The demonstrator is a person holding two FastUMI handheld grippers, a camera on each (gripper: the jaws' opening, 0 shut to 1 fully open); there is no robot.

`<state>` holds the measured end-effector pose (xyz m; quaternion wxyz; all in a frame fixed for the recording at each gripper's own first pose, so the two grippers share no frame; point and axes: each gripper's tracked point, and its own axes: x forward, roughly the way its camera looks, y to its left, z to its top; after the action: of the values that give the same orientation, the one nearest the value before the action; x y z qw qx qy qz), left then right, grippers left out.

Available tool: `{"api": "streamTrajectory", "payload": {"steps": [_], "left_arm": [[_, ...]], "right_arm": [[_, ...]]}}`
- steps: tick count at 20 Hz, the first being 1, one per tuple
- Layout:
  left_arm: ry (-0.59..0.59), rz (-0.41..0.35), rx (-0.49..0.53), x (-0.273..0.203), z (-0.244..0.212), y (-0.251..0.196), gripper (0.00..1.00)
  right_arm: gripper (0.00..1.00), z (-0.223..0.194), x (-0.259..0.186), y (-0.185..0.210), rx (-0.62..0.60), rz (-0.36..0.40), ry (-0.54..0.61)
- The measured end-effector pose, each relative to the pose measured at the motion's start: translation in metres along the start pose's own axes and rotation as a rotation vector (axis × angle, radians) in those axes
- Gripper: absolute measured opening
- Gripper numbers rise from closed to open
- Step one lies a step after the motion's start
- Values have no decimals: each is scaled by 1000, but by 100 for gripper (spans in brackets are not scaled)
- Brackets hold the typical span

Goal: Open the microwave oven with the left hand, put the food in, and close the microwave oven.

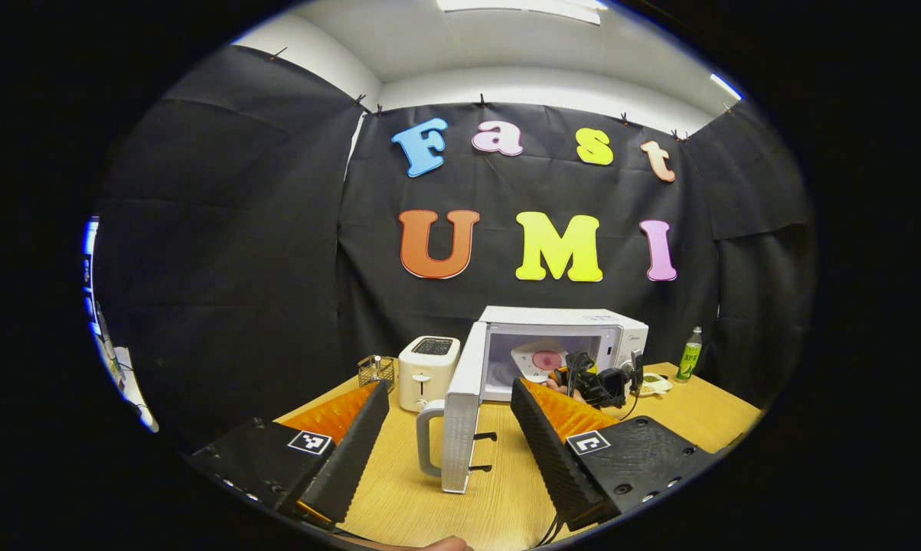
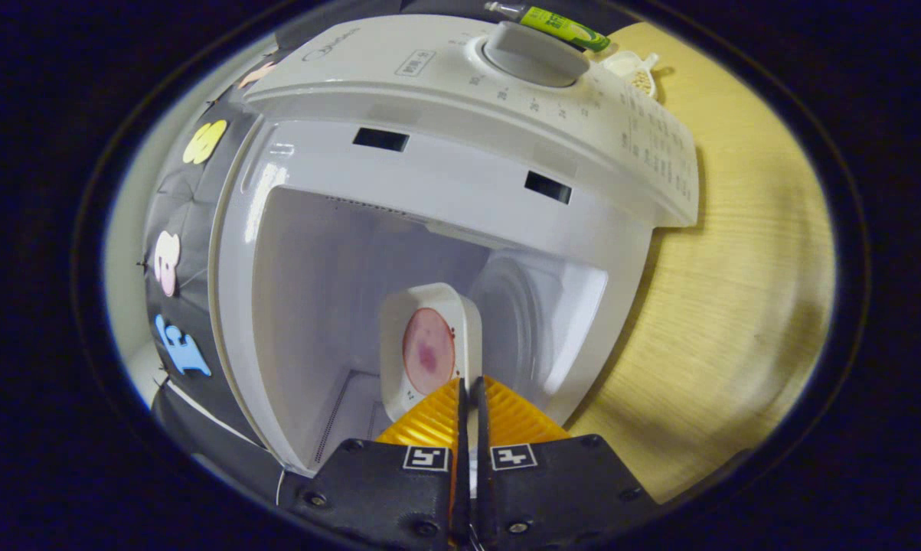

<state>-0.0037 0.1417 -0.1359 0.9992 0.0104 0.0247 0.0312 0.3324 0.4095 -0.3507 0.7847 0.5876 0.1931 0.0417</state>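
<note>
The white microwave (image 1: 567,317) stands on the wooden table with its door (image 1: 460,417) swung wide open, edge-on to the left gripper view. My left gripper (image 1: 451,386) is open, and the door with its grey handle (image 1: 427,440) stands between its spread fingers without being pressed. My right gripper (image 2: 469,386) is shut on the rim of a white plate (image 2: 399,321) carrying a pink slice of food (image 2: 428,353), held tilted inside the microwave cavity (image 2: 330,291). In the left gripper view, the plate (image 1: 540,360) and the right gripper (image 1: 594,383) sit at the oven's mouth.
A white toaster (image 1: 427,371) and a wire basket (image 1: 376,371) stand left of the microwave. A green bottle (image 1: 688,353) and a small dish (image 1: 651,383) are to its right. The microwave's knob (image 2: 535,52) is on the control panel. Bare table (image 2: 736,306) lies beside the oven.
</note>
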Motion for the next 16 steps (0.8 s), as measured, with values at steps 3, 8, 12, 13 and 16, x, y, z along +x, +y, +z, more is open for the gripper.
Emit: {"api": "streamTrajectory", "payload": {"steps": [3,8,12,13,16], "left_arm": [[0,10,-15,4,0,2,95],[0,4,-53,4,0,1,95],[19,20,-65,1,-4,6,95],[16,26,-61,1,-4,10,95],[16,41,-61,1,-9,22,95]], "right_arm": [[9,1,3,-9,-36,-12,-36],[14,3,4,-8,-148,-21,-68],[4,8,-5,-4,-253,-14,-98],[12,-1,-6,3,-308,13,-62],[30,-12,-24,10,-524,17,-44]]}}
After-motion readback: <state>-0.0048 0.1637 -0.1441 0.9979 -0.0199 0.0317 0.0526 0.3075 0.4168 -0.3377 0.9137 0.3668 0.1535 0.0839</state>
